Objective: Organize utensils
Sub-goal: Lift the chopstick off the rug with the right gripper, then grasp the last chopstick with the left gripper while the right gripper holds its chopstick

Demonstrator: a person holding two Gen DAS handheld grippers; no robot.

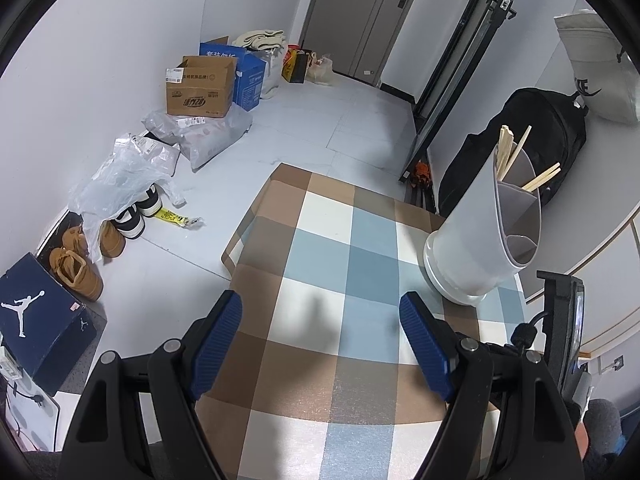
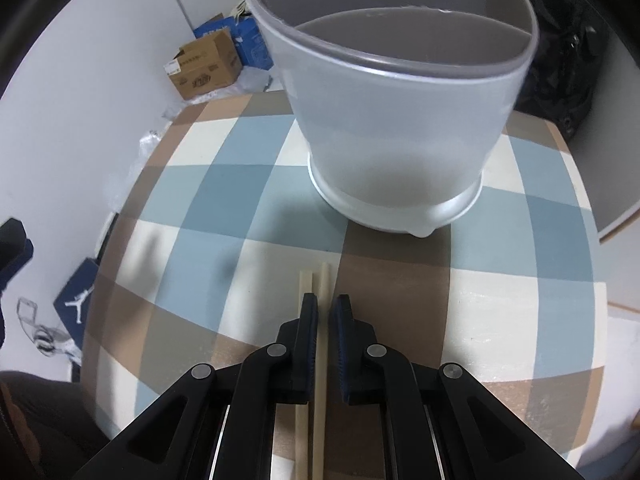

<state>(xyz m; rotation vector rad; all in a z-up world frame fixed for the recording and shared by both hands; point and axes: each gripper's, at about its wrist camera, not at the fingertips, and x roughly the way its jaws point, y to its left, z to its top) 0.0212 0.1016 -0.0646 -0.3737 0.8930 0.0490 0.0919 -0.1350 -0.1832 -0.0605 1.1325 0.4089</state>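
Two pale wooden chopsticks (image 2: 316,360) lie side by side on the checked tablecloth (image 2: 224,200), pointing straight ahead along the right gripper (image 2: 324,312). Its two dark fingers are drawn narrow, with one chopstick running between them; the other lies just outside the left finger, partly under it. Whether the pads actually press the stick cannot be told. This gripper sits low over the table, angled forward and down. Directly ahead of its fingertips, a little apart from the chopstick ends, stands one white utensil holder (image 2: 400,120), upright, with a divider wall inside. In the left wrist view the left gripper (image 1: 320,316) hovers above the cloth with its blue-padded fingers (image 1: 218,332) spread wide and nothing between them. The same holder (image 1: 484,240) stands ahead and to the right of its right finger, with several more chopsticks (image 1: 516,152) sticking up from its back compartment. Beyond the table's far edge, left of the fingers, the floor holds one brown cardboard box (image 1: 200,88), plastic bags (image 1: 120,176) and shoes (image 1: 76,268). A black backpack (image 1: 520,140) leans behind the holder.
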